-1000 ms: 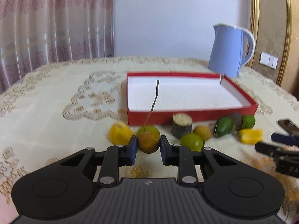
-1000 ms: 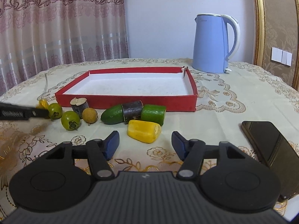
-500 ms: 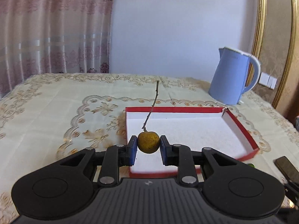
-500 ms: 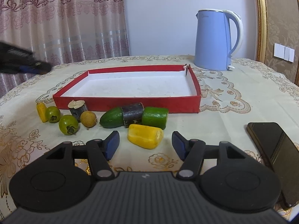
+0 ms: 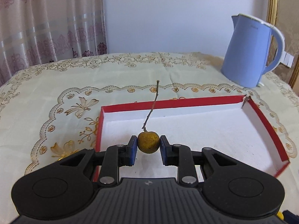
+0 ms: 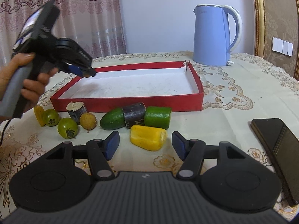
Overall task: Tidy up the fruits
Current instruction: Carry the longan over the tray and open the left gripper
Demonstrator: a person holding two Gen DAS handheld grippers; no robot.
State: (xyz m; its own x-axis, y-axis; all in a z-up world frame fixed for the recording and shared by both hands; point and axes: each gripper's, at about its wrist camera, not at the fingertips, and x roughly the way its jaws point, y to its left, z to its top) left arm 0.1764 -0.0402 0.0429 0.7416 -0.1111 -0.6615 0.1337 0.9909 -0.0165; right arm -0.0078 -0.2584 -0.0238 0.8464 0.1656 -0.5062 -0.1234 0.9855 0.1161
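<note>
My left gripper (image 5: 148,145) is shut on a brown round fruit with a long thin stem (image 5: 148,142) and holds it above the near left part of the red box with a white floor (image 5: 214,130). In the right wrist view the left gripper (image 6: 87,72) hangs over the box's left corner (image 6: 61,99). My right gripper (image 6: 145,143) is open and empty, just behind a yellow fruit piece (image 6: 148,137). In front of the box lie two green tomatoes (image 6: 67,127), a brown round fruit (image 6: 87,121), a green cucumber piece (image 6: 112,118), a dark cane piece (image 6: 134,114) and a green chunk (image 6: 158,116).
A blue kettle (image 6: 214,37) stands behind the box at the right. A black phone (image 6: 276,149) lies on the tablecloth at the right. A yellow slice (image 6: 39,115) and a short cane stub (image 6: 76,110) sit at the box's left front.
My left gripper has lifted the stemmed fruit off the table and carried it forward over the red box. The right gripper has stayed nearly still.
</note>
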